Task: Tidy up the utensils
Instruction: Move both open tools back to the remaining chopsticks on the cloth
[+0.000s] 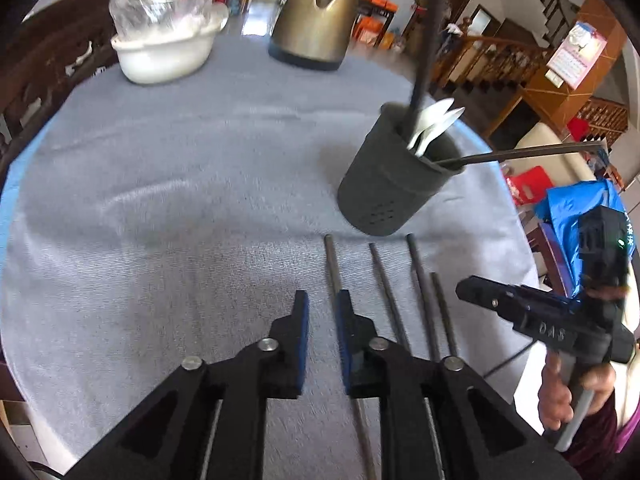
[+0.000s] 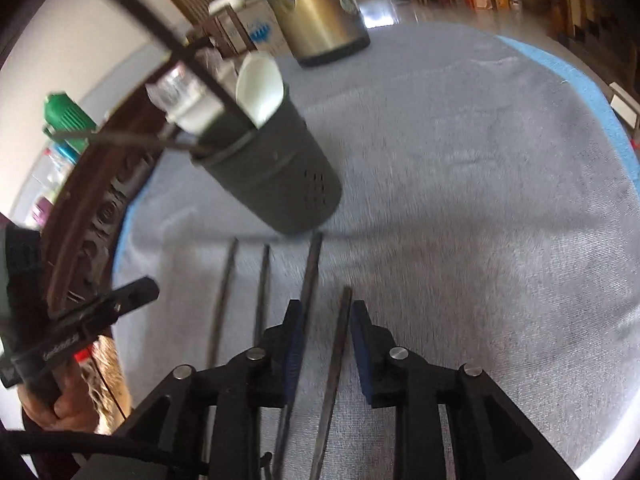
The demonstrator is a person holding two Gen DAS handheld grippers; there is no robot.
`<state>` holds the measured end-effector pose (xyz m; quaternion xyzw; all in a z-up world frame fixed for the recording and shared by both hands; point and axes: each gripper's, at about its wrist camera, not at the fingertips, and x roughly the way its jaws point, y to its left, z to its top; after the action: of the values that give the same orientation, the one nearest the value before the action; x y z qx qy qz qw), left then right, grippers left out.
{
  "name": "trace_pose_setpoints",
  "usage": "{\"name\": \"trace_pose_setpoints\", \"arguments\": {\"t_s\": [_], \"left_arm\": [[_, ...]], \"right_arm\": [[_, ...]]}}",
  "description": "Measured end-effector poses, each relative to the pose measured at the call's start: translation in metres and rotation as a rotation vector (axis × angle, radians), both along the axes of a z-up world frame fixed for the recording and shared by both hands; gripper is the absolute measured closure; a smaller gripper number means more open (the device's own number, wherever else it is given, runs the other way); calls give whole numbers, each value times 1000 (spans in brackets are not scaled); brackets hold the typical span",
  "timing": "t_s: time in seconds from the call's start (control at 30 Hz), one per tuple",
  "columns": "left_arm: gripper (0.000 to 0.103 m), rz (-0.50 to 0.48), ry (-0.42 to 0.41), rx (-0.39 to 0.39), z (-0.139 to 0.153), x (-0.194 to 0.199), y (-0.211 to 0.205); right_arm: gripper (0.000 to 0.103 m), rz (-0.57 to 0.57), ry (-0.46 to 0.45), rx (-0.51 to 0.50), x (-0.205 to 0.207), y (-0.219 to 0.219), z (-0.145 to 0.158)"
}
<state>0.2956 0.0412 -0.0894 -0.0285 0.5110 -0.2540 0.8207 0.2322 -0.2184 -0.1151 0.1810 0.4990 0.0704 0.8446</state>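
A dark grey utensil holder (image 1: 394,178) stands on the blue-grey tablecloth (image 1: 180,184) with white spoons (image 1: 434,124) and dark chopsticks in it. It also shows in the right wrist view (image 2: 276,168). Several dark chopsticks (image 1: 384,280) lie side by side on the cloth in front of the holder. My left gripper (image 1: 322,312) is open, low over the leftmost chopstick (image 1: 331,264). My right gripper (image 2: 322,320) is open, with the rightmost chopstick (image 2: 338,340) between its fingers. The right gripper also shows at the right edge of the left wrist view (image 1: 532,316).
A bronze electric kettle (image 1: 316,20) and a white bowl with a plastic bag (image 1: 166,36) stand at the table's far side. A dark wooden chair back (image 2: 92,216) borders the table. The table edge runs close on the right (image 1: 516,216).
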Motion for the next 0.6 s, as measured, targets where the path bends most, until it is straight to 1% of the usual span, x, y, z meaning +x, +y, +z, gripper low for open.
{"name": "trace_pose_setpoints", "arguments": {"t_s": [0.03,0.1,0.2,0.27,0.4,0.47,0.53,0.57,0.6], "left_arm": [[75,-7,12,1,-3,4,-3],[72,-3,30,10,-6,13,-10],[72,-10,45,26,-11,25,-21],[72,-25,48,50,-14,31,-31],[72,-37,70,110,-26,46,-46],[72,-42,76,135,-31,50,-52],[73,-48,60,148,-29,49,-57],[76,-59,55,147,-29,48,-58],[89,-72,56,144,-30,48,-61]], "right_arm": [[75,0,22,-30,2,4,-3],[75,4,70,-71,6,10,-10],[75,5,106,-95,11,13,-20],[76,-13,100,-110,13,14,-21],[76,9,103,-180,22,24,-22],[76,11,109,-186,27,27,-22],[83,16,102,-205,29,28,-22],[90,21,95,-232,31,31,-23],[94,27,89,-235,31,32,-24]]}}
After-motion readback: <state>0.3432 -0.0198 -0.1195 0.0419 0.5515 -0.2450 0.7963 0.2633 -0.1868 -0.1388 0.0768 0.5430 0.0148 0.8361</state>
